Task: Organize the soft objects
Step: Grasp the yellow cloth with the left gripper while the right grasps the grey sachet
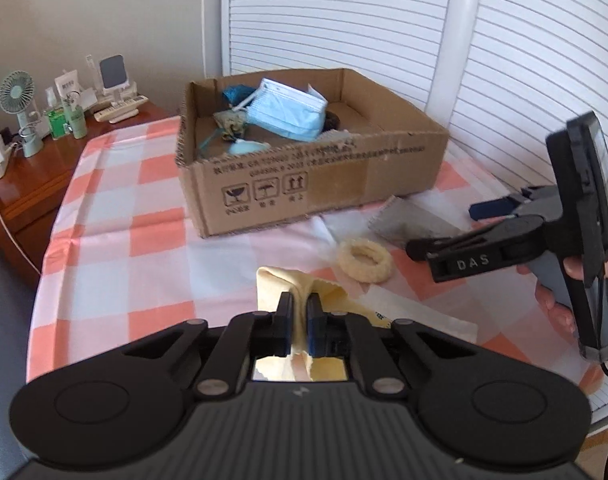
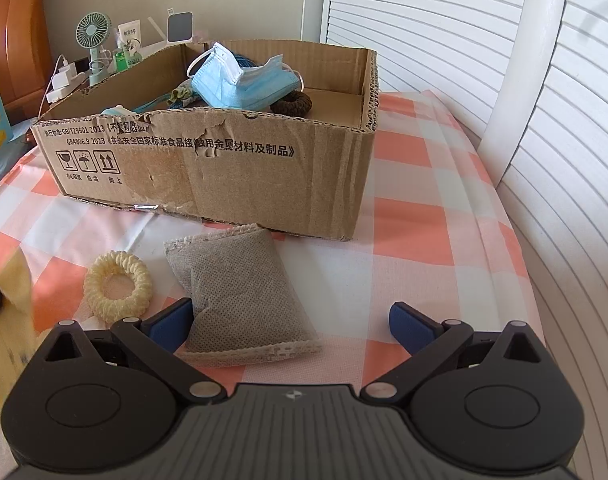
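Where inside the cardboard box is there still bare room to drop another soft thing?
The cardboard box has bare floor at its right end, between the dark scrunchie and the right wall. The left and middle are crowded: the blue face mask, a patterned scrunchie and cords pile there. The left gripper, shut on the yellow cloth, could release there.

In the left wrist view, the lower part of the yellow cloth (image 1: 282, 280) is hidden behind the gripper body, and the grey pouch (image 1: 400, 226) at centre right is partly covered by the right gripper (image 1: 448, 236). The small printed text on the cardboard box (image 1: 288, 196) is blurred — unreadable there. In the right wrist view, the yellow cloth is cut off at the left edge — smeared.
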